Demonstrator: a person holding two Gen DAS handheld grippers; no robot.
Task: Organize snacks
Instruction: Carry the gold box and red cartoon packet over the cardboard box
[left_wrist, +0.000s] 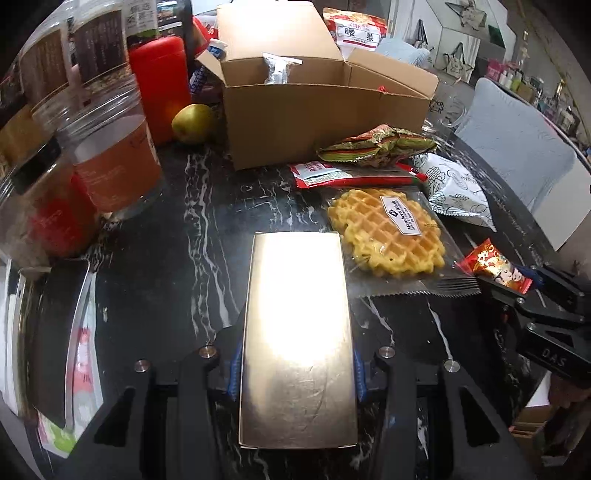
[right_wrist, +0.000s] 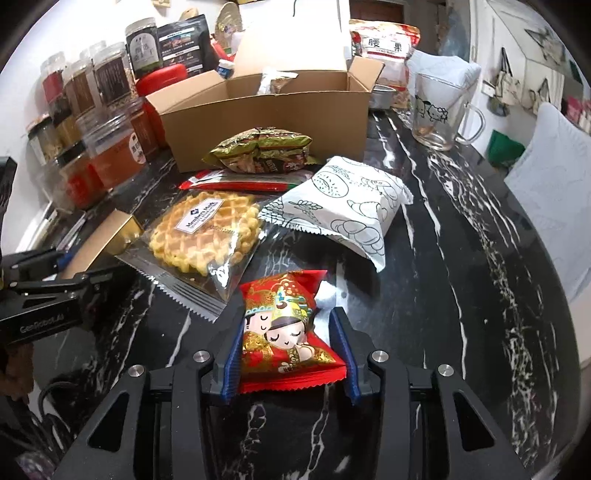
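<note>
Jars (left_wrist: 110, 155) are ranged along the left edge of the dark marble worktop (left_wrist: 207, 206), with a red canister (left_wrist: 159, 85) and a pear (left_wrist: 192, 122) behind them. Toward the back edge an open cardboard box (left_wrist: 317, 110) is set, one wrapped snack already inside. The left gripper (left_wrist: 295, 365) is clenched on a gold box (left_wrist: 295, 332), blue pads pressed to both long sides; whether the box is lifted off the worktop cannot be told. Just right of it a wrapped waffle (left_wrist: 388, 232) is laid, with a green-gold packet (right_wrist: 258, 149) and a flat red packet (right_wrist: 236, 184) between it and the cardboard box, and a white printed pouch (right_wrist: 343, 199) further right. Nearest the front edge, the right gripper (right_wrist: 288, 354) is closed about a red cartoon packet (right_wrist: 284, 332), its wrapper pinched between the pads. The pick-up step is judged to be in hand on both sides. Next, both items would need to be raised clear of the waffle wrapper and carried over the near wall of the cardboard box, then released inside.
</note>
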